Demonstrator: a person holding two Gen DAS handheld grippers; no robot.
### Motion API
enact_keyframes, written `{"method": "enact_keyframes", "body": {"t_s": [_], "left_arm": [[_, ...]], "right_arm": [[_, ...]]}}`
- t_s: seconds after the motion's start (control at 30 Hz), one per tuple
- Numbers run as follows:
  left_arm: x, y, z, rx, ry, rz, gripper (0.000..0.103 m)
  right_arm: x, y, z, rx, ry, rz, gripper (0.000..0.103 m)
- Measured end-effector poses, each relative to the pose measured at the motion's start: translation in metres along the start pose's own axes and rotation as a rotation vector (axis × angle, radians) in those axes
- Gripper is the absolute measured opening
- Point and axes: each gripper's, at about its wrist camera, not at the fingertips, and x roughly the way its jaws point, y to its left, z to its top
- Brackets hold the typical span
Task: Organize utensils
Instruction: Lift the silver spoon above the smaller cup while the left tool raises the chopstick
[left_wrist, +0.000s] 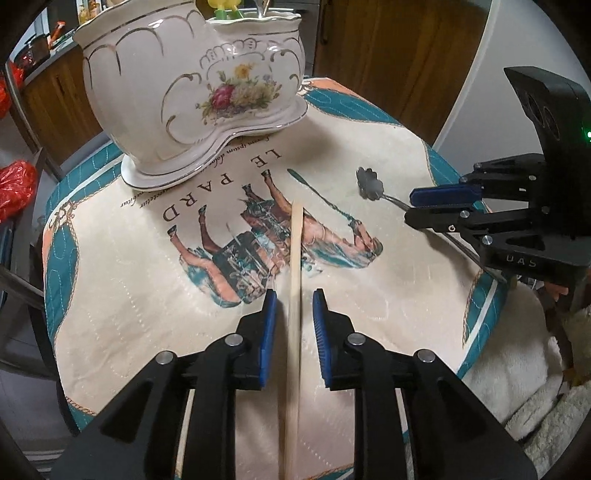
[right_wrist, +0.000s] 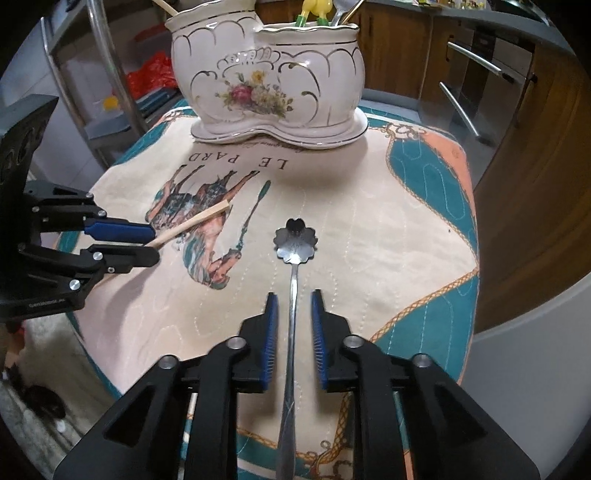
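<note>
A wooden chopstick (left_wrist: 295, 280) lies on the printed cloth between the open jaws of my left gripper (left_wrist: 294, 295); it also shows in the right wrist view (right_wrist: 195, 223). A metal spoon with a flower-shaped bowl (right_wrist: 295, 240) lies on the cloth, its handle between the open jaws of my right gripper (right_wrist: 294, 297). The spoon also shows in the left wrist view (left_wrist: 369, 182), with the right gripper (left_wrist: 410, 205) around its handle. A white floral ceramic utensil holder (right_wrist: 266, 74) with two compartments stands at the far side; it also shows in the left wrist view (left_wrist: 192, 88).
The holder's right compartment holds a yellow-green utensil (right_wrist: 314, 11) and metal spoons (right_wrist: 343, 13); a wooden stick (right_wrist: 166, 7) stands in its left one. The cloth covers a small round table (right_wrist: 424, 221). Wooden cabinets (right_wrist: 517, 129) stand behind. A white fluffy rug (left_wrist: 517, 350) lies below.
</note>
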Motion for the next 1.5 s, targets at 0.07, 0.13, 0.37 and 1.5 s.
{"method": "enact_keyframes", "body": {"t_s": [0.07,0.13,0.37,1.5], "left_arm": [[0.000,-0.001,0.000,0.016,-0.014,0.013,0.006],[-0.003,0.000,-0.003,0.033,-0.041,0.025,0.006],[-0.037,0.019,-0.017,0.051,-0.264,0.007,0.006],[-0.131,0.129,0.141,-0.248,-1.036,0.059,0.006]], "right_arm": [[0.000,-0.002,0.001,0.004,-0.004,0.010,0.006],[-0.001,0.000,0.001,-0.003,-0.024,0.006,0.004],[-0.028,0.008,0.002,-0.035,-0.223,0.014,0.004],[-0.077,-0.039,0.160,0.230,-0.973,0.039,0.004]]}}
